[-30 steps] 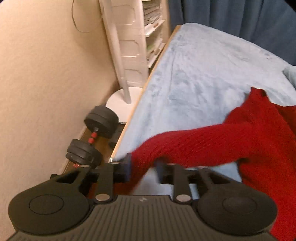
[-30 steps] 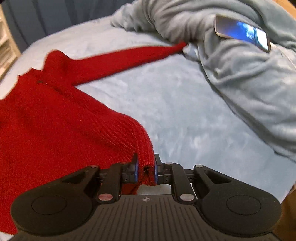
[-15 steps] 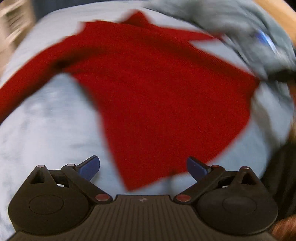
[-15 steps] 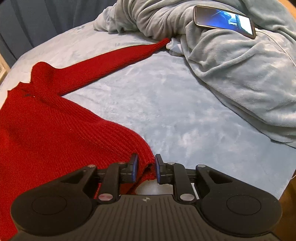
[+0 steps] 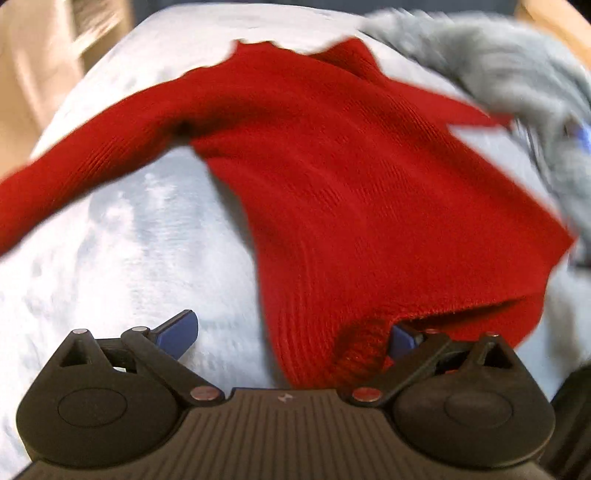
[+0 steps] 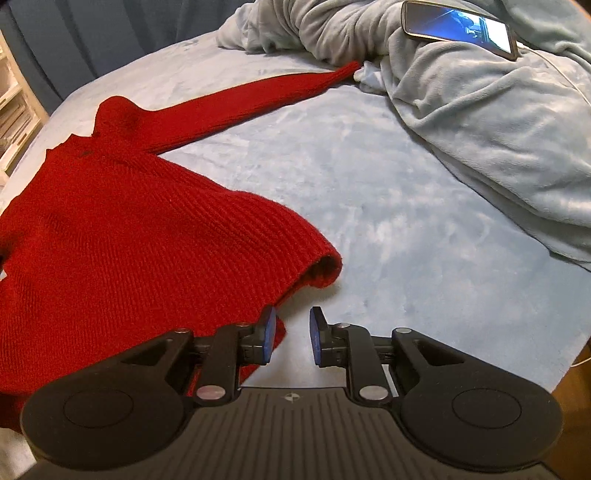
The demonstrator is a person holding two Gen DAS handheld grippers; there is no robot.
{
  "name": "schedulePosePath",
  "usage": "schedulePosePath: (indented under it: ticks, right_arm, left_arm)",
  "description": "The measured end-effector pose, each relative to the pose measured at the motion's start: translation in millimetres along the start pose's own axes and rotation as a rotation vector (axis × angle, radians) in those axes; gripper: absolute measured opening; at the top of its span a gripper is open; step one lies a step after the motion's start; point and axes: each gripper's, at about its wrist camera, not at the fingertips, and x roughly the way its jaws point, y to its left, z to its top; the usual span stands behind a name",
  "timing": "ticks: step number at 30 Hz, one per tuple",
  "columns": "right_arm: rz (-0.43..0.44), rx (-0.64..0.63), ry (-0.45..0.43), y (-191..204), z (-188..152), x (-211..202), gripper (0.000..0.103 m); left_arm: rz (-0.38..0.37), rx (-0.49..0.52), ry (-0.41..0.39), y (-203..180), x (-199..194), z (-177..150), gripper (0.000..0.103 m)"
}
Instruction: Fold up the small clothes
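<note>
- Step in hand, as I judge it: the spread-out stage before the first fold. The sweater [image 6: 122,236] lies flat on the bed [image 6: 369,206], body toward the left edge in the right wrist view, one sleeve [image 6: 258,92] running out to the rumpled blanket [image 6: 480,122] at the far side, the phone [image 6: 458,27] on top of that blanket.
- Left gripper [image 5: 291,334]: jaws wide, nothing pinched. The hem [image 5: 369,343] bunches just beside the right-hand pad [image 5: 400,338]; the blur leaves it unclear whether cloth touches that pad.
- Right gripper [image 6: 291,334]: jaws narrow and opening, with bare bed between the pads. The sweater's lower corner lies against the outside of the left-hand pad [image 6: 267,334], not gripped.
- Changes since a second ago: the left gripper held a sleeve cuff near the bed's left edge, by the dumbbells; it has let go, opened fully and swung over to the hem. The right gripper was clamped on the hem corner and has released it; the corner now sits flat.
- Next move, likely: take hem or sleeve afresh and carry it across the body. Calls for both pads to straddle one clean edge, both layers, without dragging the flat cloth.
</note>
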Motion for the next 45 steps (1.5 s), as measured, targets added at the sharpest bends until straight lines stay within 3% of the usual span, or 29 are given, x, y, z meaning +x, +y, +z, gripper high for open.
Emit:
schedulePosePath:
  ticks: [6, 11, 15, 18, 20, 22, 23, 24, 27, 30, 32, 34, 35, 38, 40, 42, 44, 45]
  right_arm:
    - [-0.056, -0.029, 0.006, -10.5, -1.5, 15.3, 0.034]
    - [0.018, -0.027, 0.033, -14.6, -0.3, 25.7, 0.040]
    - [0.062, 0.027, 0.005, -14.2, 7.9, 30.1, 0.052]
    - [0.034, 0.036, -0.007, -16.0, 14.0, 41.5, 0.053]
    - [0.030, 0.055, -0.004, -20.0, 16.6, 48.8, 0.052]
    - [0.067, 0.099, 0.012, -26.9, 17.2, 54.9, 0.047]
    - [0.095, 0.126, 0.030, -30.5, 16.9, 57.8, 0.037]
    - [0.124, 0.137, 0.046, -32.5, 16.2, 60.0, 0.008]
    - [0.134, 0.133, 0.041, -30.7, 14.3, 56.4, 0.008]
    - [0.031, 0.111, -0.083, -30.2, 28.4, 33.5, 0.007]
    - [0.009, 0.181, -0.159, -41.4, 50.8, 15.7, 0.004]
    - [-0.117, 0.209, -0.278, -50.8, 74.4, -3.5, 0.000]
    - [-0.140, 0.231, -0.325, -60.5, 87.1, -11.8, 0.000]
    - [-0.059, 0.297, -0.288, -90.9, 118.0, -19.6, 0.000]
    - [-0.047, 0.249, -0.250, -90.6, 118.9, -22.8, 0.000]
    - [-0.008, 0.195, -0.200, -83.6, 105.3, -21.9, 0.003]
    - [0.033, 0.162, -0.140, -76.0, 80.7, -16.4, 0.016]
    - [0.045, 0.147, -0.103, -72.0, 66.4, -10.8, 0.032]
  left_arm:
    - [0.048, -0.106, 0.055, 11.4, 24.7, 7.8, 0.102]
    - [0.046, -0.158, 0.070, 1.5, 22.5, 1.3, 0.102]
    - [0.085, -0.205, 0.006, 6.5, 11.1, 13.7, 0.102]
    - [0.113, -0.268, -0.040, 18.5, 9.4, 26.7, 0.102]
    - [0.120, -0.252, -0.029, 18.9, 14.4, 31.8, 0.102]
    - [0.131, -0.223, -0.026, 13.2, 17.2, 31.9, 0.102]
    - [0.134, -0.210, -0.026, 10.2, 18.1, 29.9, 0.102]
    - [0.132, -0.204, -0.021, 7.7, 19.2, 25.7, 0.102]
    - [0.100, -0.211, 0.025, -0.1, 26.0, 16.7, 0.102]
    - [0.077, -0.208, 0.060, -6.0, 25.6, 1.9, 0.103]
    - [0.075, -0.203, 0.066, -9.4, 25.2, -4.8, 0.103]
    - [0.098, -0.193, 0.065, -10.6, 26.5, -8.1, 0.103]
    - [0.101, -0.190, 0.065, -10.6, 28.4, -10.3, 0.103]
    - [0.108, -0.192, 0.086, -14.5, 31.9, -22.1, 0.103]
    - [0.108, -0.207, 0.089, -15.7, 32.9, -27.5, 0.103]
    - [0.103, -0.259, 0.071, -10.7, 30.8, -23.9, 0.103]
    - [0.099, -0.316, 0.045, -2.5, 28.6, -10.6, 0.103]
    - [0.096, -0.333, 0.036, 2.5, 28.4, -1.1, 0.103]
